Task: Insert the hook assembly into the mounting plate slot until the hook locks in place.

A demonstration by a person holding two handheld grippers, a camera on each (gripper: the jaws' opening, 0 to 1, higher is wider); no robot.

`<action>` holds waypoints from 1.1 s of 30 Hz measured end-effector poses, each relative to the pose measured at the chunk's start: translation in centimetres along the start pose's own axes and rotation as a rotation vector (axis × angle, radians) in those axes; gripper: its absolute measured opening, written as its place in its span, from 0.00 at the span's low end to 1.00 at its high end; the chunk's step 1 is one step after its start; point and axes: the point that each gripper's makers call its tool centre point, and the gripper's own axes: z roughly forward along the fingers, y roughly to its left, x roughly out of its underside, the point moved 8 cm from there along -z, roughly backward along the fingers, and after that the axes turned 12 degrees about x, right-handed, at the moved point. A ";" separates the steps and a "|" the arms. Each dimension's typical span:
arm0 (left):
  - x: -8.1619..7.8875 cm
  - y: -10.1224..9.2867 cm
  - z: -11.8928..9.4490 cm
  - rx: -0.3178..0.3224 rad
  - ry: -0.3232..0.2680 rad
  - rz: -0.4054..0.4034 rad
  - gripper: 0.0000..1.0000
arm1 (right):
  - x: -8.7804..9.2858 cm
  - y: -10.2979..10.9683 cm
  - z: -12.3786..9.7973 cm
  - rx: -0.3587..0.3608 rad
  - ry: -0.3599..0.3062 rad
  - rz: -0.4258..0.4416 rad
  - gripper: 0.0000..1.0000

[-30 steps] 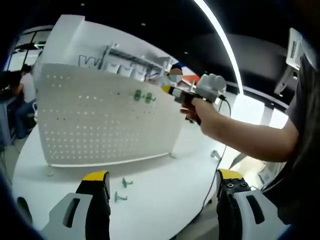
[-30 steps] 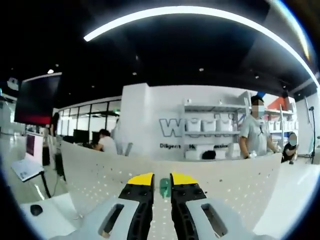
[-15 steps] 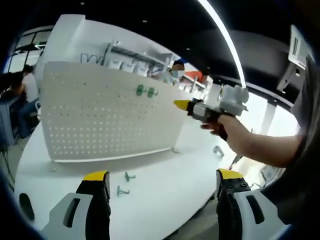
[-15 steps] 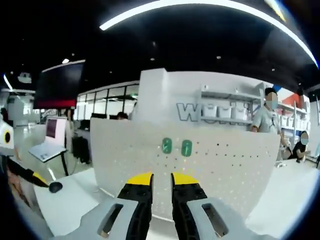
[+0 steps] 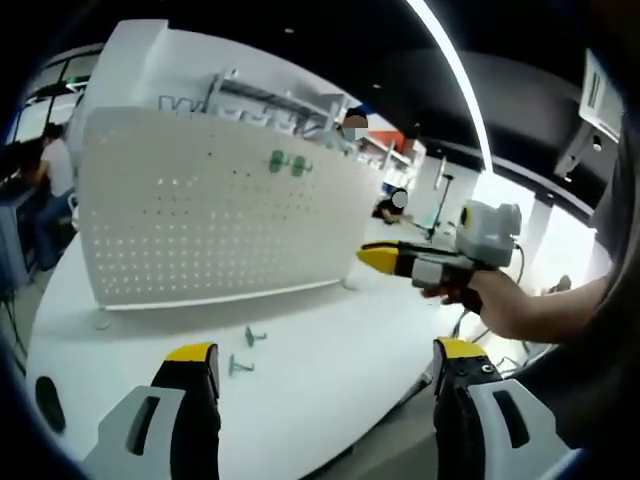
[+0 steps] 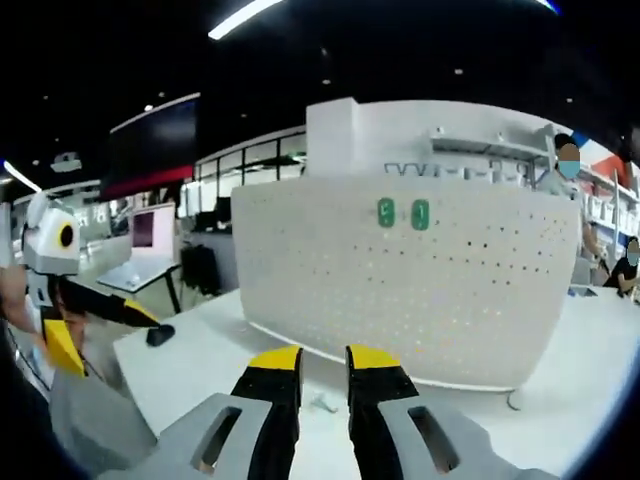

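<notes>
Large grey lettering on the white back wall (image 6: 440, 135) behind the perforated mounting plate (image 6: 400, 290), we find it cut off by the plate's top edge and unreadable, no other text, label or number that we can read

A matt white perforated mounting plate (image 6: 400, 290) carries two glossy green plastic hooks (image 6: 403, 213), standing on a smooth, faintly shiny white table (image 5: 330, 350) where two more small green plastic hooks (image 5: 246, 351) lie.
</notes>
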 end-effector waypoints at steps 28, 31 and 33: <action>2.6 -0.1 0.5 -0.029 0.112 -0.024 0.87 | 6.3 3.6 -6.6 -0.093 0.188 0.082 0.18; 2.9 0.0 0.7 -0.027 0.126 -0.036 0.86 | 6.6 4.1 -7.4 -0.109 0.198 0.072 0.18; 3.1 -0.1 0.9 -0.025 0.135 -0.033 0.86 | 7.0 4.3 -7.7 -0.115 0.207 0.078 0.18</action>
